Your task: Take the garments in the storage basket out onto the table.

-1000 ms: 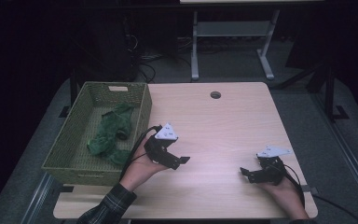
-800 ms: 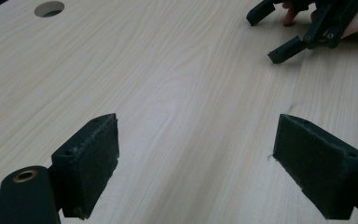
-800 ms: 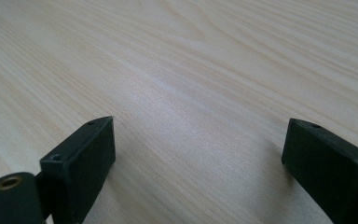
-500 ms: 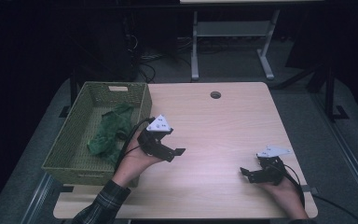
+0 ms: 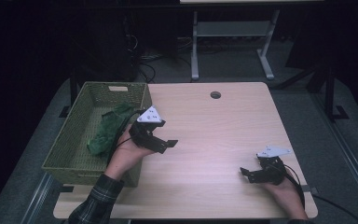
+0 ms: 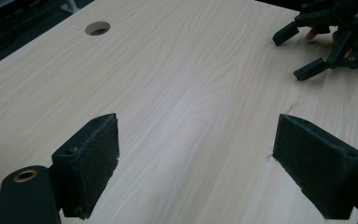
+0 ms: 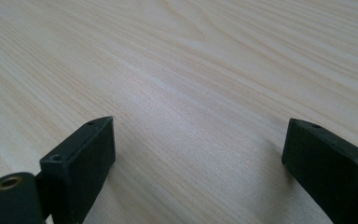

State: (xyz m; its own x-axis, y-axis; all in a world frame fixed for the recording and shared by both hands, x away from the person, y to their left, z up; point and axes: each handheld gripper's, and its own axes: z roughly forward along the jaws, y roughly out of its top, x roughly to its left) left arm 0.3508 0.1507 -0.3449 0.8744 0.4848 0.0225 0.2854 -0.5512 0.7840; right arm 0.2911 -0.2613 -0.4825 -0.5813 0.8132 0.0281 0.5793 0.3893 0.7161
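My left gripper (image 5: 167,145) is held above the table's left part, just right of the green woven basket (image 5: 65,150). Its jaws stand wide open and empty (image 6: 200,168) over bare wood. A green cloth (image 5: 108,129) lies bunched inside the basket. My right gripper (image 5: 248,174) rests low at the table's near right corner, open with nothing between its pads (image 7: 196,172). In the left gripper view the right gripper (image 6: 303,51) shows far off at the top right, jaws apart.
The light wooden table (image 5: 214,135) has a round cable hole (image 5: 215,95) near its far edge. A metal stand (image 5: 233,42) and cables sit on the dark floor behind. The basket overhangs the table's left side.
My left gripper has moved left and away from me, toward the basket's right wall. The right gripper has stayed in place.
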